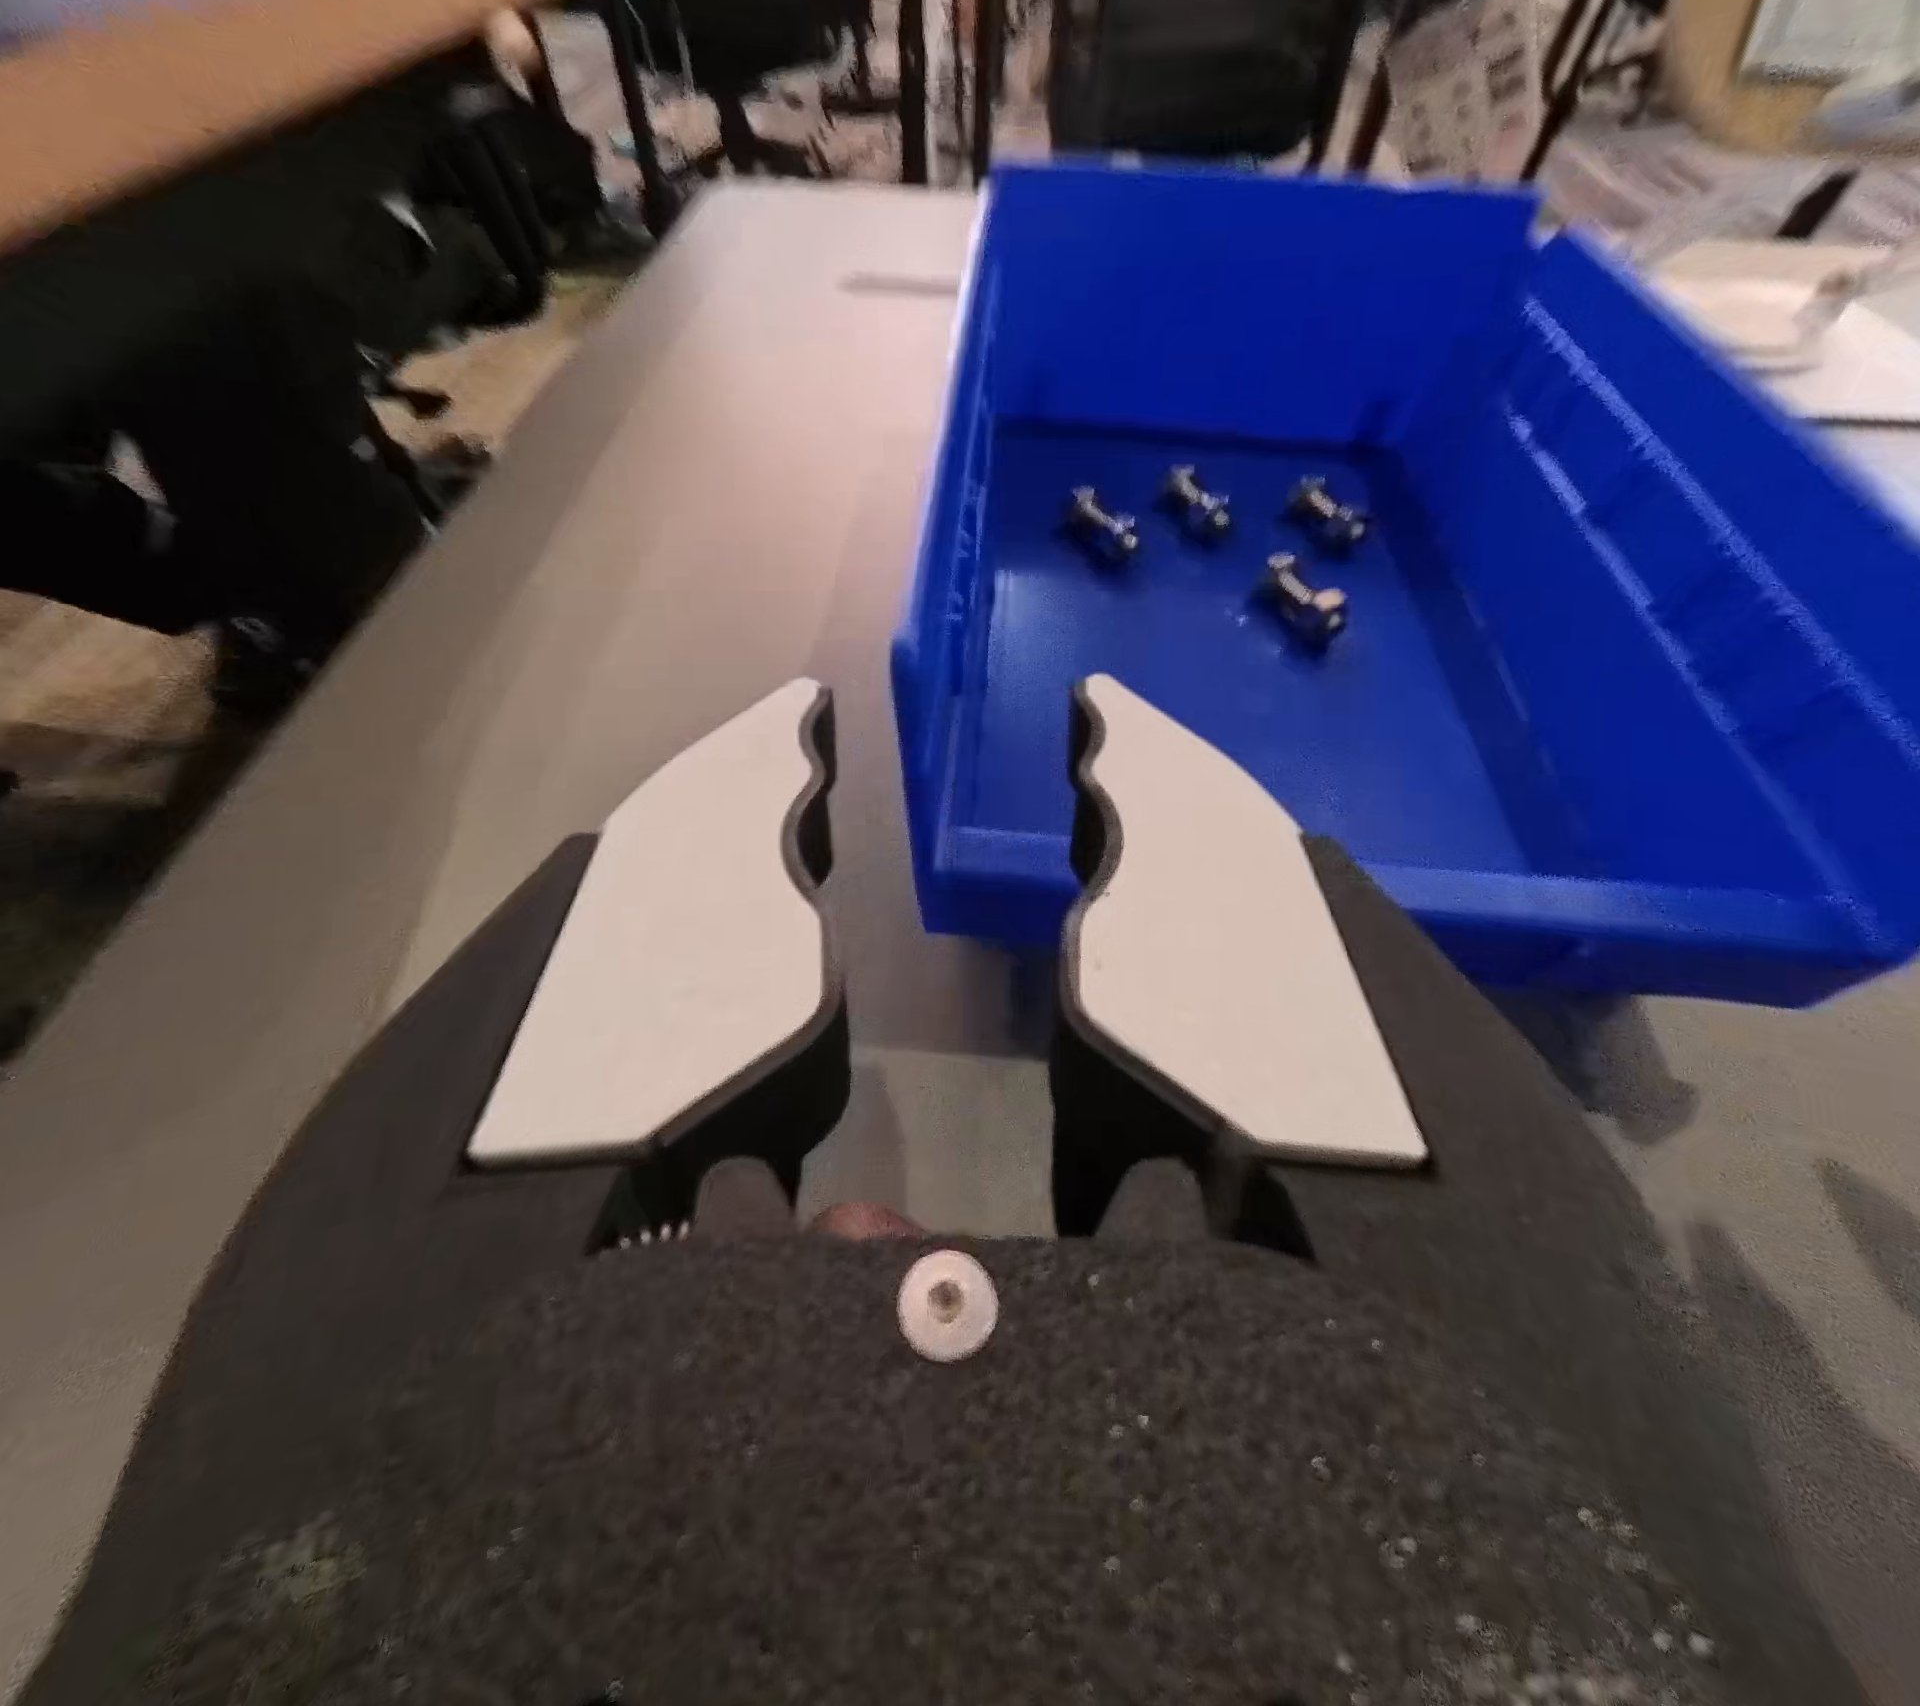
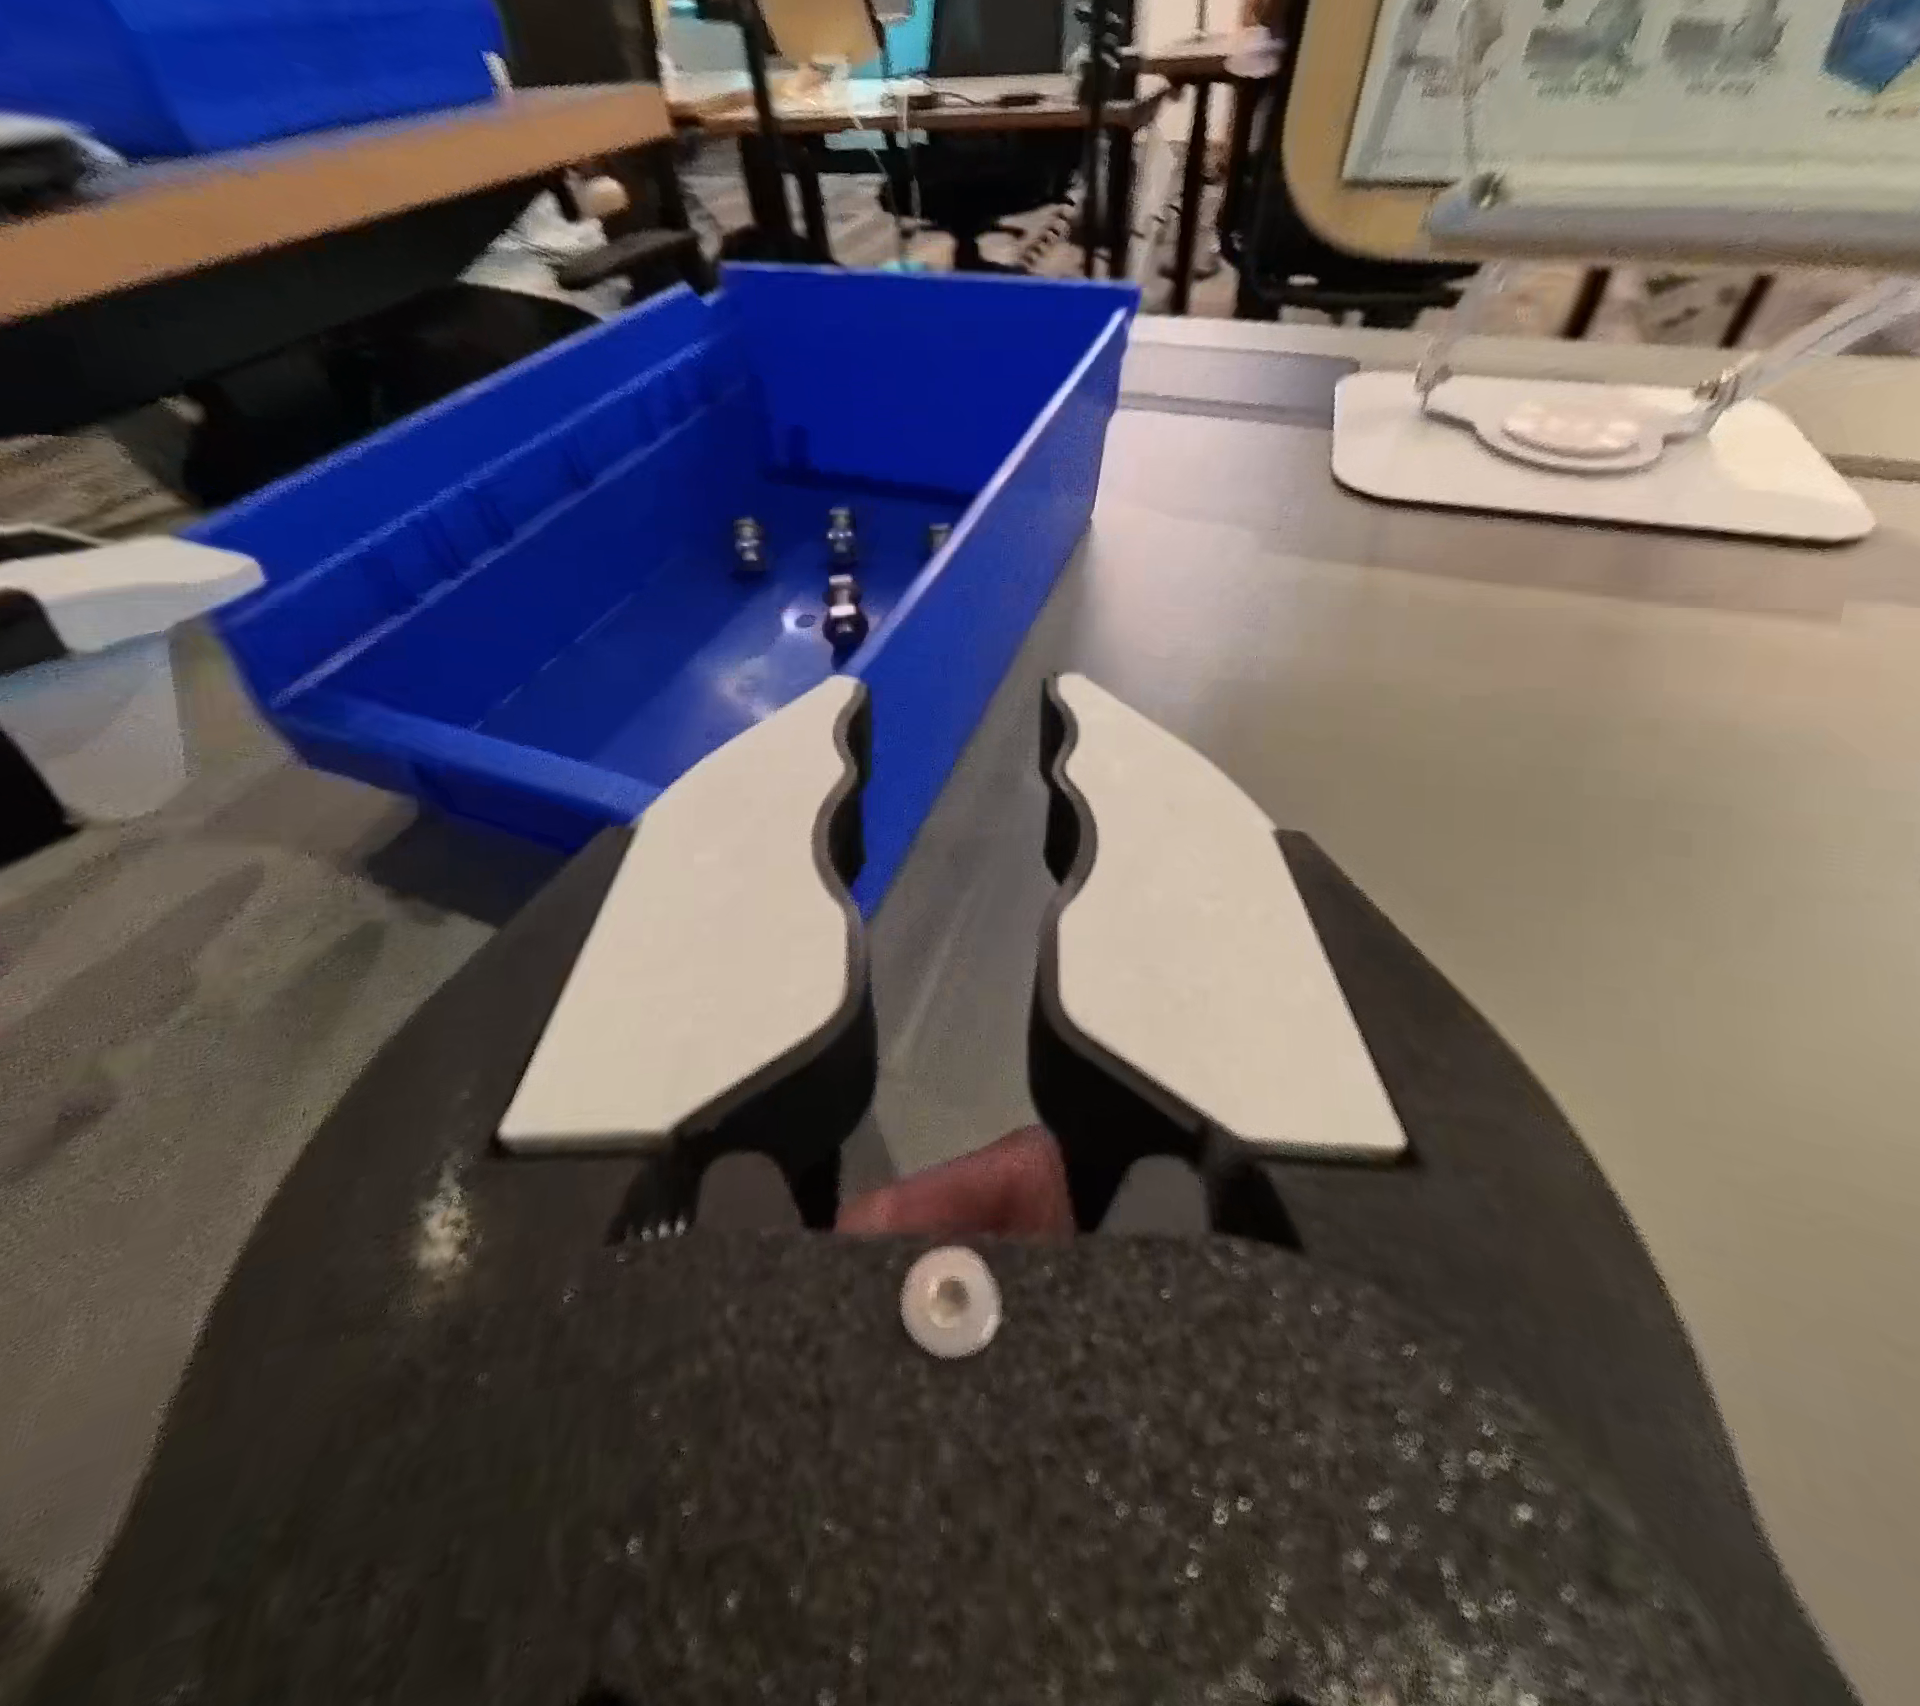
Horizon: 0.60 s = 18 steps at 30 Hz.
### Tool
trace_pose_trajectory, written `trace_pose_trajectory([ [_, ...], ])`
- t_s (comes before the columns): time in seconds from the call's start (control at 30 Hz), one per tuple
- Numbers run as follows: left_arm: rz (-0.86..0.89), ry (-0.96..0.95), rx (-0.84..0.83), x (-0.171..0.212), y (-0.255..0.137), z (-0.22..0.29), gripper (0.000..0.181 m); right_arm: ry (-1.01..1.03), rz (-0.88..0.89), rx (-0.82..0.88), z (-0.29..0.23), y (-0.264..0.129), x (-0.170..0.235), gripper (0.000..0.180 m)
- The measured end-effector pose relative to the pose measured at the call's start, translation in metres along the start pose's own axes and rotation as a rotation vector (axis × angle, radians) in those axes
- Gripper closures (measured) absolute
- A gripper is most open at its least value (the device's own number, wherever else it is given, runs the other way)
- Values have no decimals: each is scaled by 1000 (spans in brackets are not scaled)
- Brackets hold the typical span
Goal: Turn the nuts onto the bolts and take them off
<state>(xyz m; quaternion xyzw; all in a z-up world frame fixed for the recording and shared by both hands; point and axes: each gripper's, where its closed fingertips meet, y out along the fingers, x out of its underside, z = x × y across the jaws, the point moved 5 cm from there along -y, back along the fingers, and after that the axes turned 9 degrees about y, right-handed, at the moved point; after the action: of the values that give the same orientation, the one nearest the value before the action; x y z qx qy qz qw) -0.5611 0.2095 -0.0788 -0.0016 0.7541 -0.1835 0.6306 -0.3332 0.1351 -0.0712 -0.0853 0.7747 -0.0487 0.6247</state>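
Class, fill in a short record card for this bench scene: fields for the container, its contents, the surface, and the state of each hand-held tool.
container: blue bin, open-topped, on the table
contents: four bolts with nuts on them, lying at the far end of the bin floor
surface: grey table
left tool: open, empty, in front of the bin's near left corner
right tool: open, empty, beside the bin's right wall
other: white stand on the table to the right
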Motion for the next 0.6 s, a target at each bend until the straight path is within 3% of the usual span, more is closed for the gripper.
trace_pose_trajectory([
  [0.07, 98, 36, -1, -25, -32, 17, 137, -8, 27, -51, 26, -35, -23, 150],
  [0.2, 183, 95, 269, -73, -70, 115, 137, -61, 85, -50, 115, -105, -68, 151],
  [0.37, 215, 193, 574, -99, -76, 298, 138, -73, 135, 306, 312, -170, -98, 151],
  [0.5, 202, 305, 664, -94, -65, 449, 138, 24, 78, 553, 467, -212, -79, 150],
  [0.6, 120, 364, 694, -79, -52, 543, 132, 161, 13, 557, 532, -228, -55, 148],
])
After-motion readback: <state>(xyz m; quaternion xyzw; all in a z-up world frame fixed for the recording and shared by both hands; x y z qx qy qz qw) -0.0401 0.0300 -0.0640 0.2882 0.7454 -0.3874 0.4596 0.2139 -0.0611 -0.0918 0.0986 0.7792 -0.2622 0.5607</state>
